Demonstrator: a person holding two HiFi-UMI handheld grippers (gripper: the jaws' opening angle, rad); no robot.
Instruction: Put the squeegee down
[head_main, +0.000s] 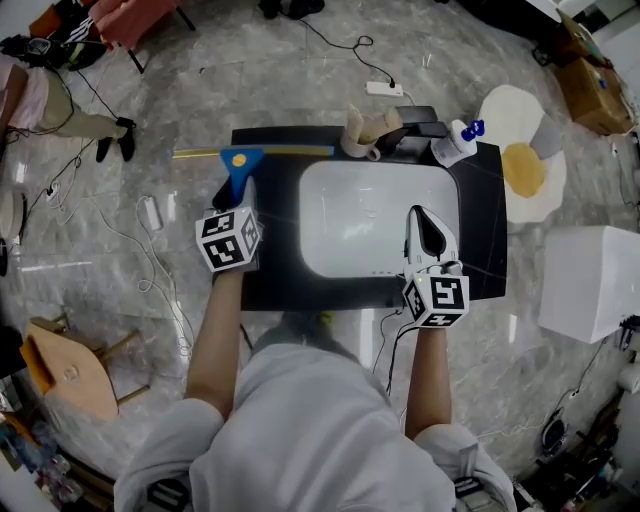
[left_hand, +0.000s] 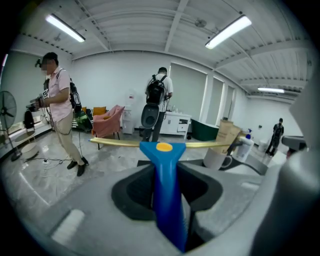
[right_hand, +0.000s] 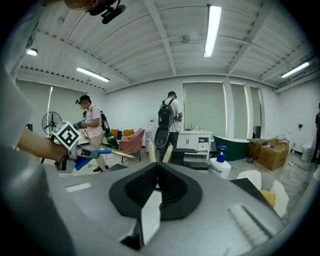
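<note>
The squeegee has a blue handle, a yellow button and a long yellow blade. My left gripper is shut on the handle, with the blade held crosswise just beyond the jaws. The squeegee hangs over the left end of the black counter, and its blade reaches out past the counter's left edge. My right gripper hovers over the right side of the white basin. Its jaws meet with nothing between them.
At the counter's back stand a beige mug, a black tap and a pump bottle. An egg-shaped mat, a white box, a wooden stool and cables lie on the floor. Two people stand farther off.
</note>
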